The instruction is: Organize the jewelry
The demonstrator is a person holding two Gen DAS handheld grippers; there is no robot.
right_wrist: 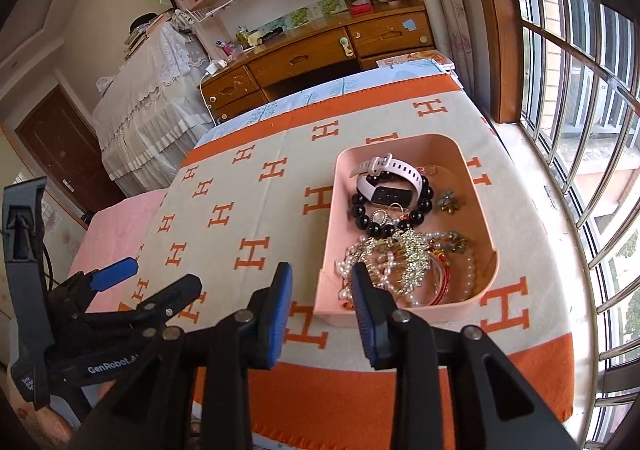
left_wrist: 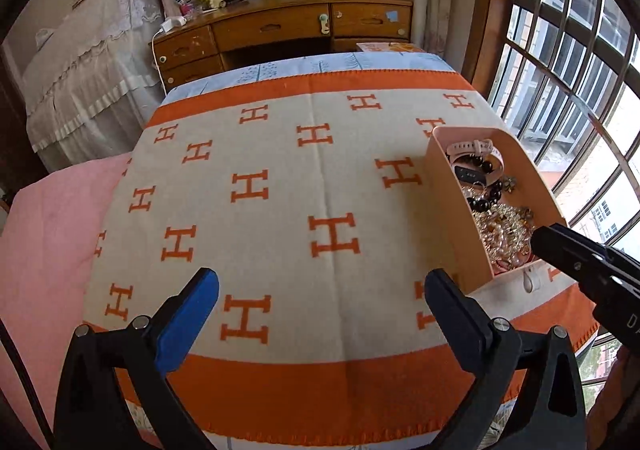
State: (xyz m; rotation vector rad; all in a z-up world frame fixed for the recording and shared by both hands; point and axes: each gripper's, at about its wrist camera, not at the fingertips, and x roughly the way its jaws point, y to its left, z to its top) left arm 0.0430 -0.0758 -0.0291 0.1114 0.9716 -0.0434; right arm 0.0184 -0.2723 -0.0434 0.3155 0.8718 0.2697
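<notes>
left gripper (left_wrist: 322, 314) gapes wide and empty over the blanket (left_wrist: 280, 209), pink tray (left_wrist: 452, 185) of jewelry (right_wrist: 400, 262) to its right; right gripper (right_wrist: 322, 306), part open and empty, hangs at the tray's near edge.

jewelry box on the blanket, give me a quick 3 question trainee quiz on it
1. True or false: the watch lies inside the pink box.
2. Which item rings the watch face? A) pearl strand B) black bead bracelet C) red bangle
3. Fill in: neither claw holds anything; the left claw stands ____ over the bare blanket.

Key:
1. True.
2. B, the black bead bracelet.
3. Open. The right claw, by the box's near edge, is also open and empty.
</notes>
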